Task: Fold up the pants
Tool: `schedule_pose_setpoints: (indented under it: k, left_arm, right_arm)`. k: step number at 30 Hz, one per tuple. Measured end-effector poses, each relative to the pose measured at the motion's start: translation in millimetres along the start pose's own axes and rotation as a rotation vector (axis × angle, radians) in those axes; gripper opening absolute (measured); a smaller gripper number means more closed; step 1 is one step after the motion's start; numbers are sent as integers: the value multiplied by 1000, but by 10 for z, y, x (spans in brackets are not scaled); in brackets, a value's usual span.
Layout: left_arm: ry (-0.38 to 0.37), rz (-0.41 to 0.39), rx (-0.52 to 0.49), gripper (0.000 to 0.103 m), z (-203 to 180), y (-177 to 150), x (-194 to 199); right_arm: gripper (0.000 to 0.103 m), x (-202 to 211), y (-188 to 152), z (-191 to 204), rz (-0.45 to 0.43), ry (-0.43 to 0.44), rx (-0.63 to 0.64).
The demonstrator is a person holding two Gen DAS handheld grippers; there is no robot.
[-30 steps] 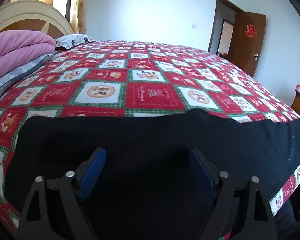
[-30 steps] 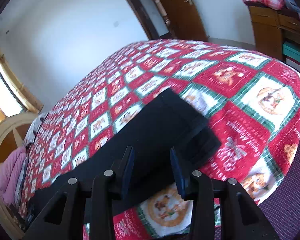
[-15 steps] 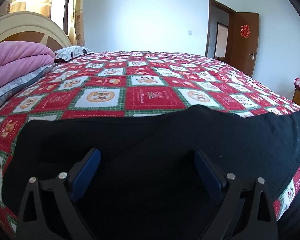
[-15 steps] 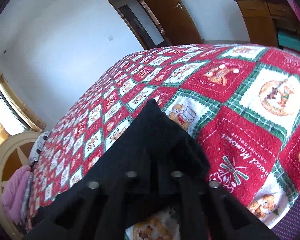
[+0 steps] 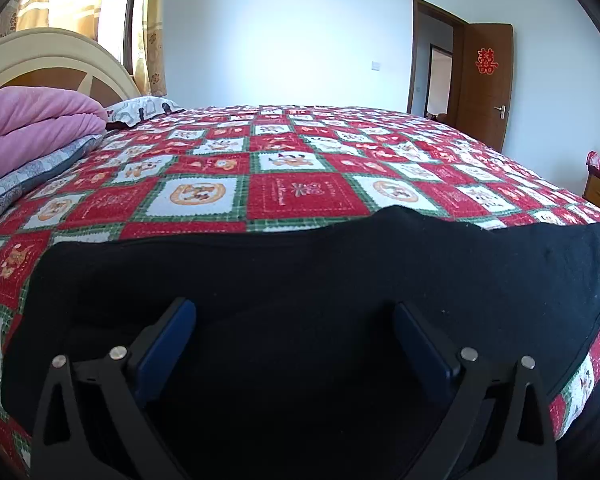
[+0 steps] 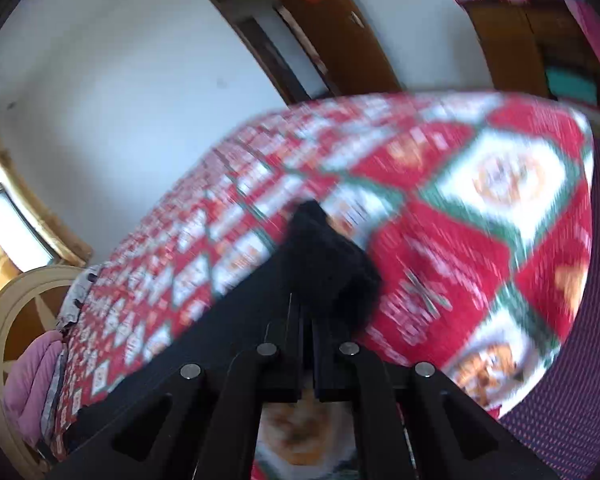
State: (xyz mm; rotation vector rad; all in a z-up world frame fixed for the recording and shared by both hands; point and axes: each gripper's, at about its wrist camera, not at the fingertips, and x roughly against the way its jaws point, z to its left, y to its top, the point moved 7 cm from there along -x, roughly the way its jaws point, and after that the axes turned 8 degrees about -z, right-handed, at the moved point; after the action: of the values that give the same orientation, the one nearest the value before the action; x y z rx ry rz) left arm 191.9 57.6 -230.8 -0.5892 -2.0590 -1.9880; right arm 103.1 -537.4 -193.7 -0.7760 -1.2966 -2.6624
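Black pants (image 5: 340, 260) lie stretched across the near edge of the bed. My left gripper (image 5: 292, 308) sits low over the wide end of the pants. Its jaws are opening, the blue pads (image 5: 168, 340) stand far apart, and the dark cloth lies between them unpinched. In the blurred right wrist view, my right gripper (image 6: 306, 316) is shut on the narrow leg end of the pants (image 6: 328, 256). The cloth bunches up just past the fingertips, and the rest of the leg trails off to the lower left.
A red, white and green patchwork quilt (image 5: 296, 192) covers the bed. A folded pink blanket (image 5: 32, 124) and a pillow (image 5: 140, 106) lie by the headboard (image 5: 60, 60). A brown door (image 5: 486, 84) stands open at the back. A wooden cabinet (image 6: 512, 40) and purple flooring (image 6: 572, 360) lie beyond the bed's foot.
My right gripper closed on the pants' leg end, and the cloth now bunches at its tips; its view is blurred with motion. The left jaws spread a little wider.
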Motion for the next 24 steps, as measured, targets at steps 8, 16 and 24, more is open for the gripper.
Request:
schedule_pose_setpoints:
  k: [8, 16, 24]
  left_arm:
    - [-1, -1, 0, 102, 0, -2, 1]
    - [-2, -7, 8, 102, -4, -2, 3]
    - [0, -7, 8, 102, -1, -4, 6]
  right_arm:
    - [4, 34, 5, -44, -1, 18, -32]
    - [11, 116, 104, -92, -51, -53, 19]
    - [27, 222, 183, -63, -91, -66, 45]
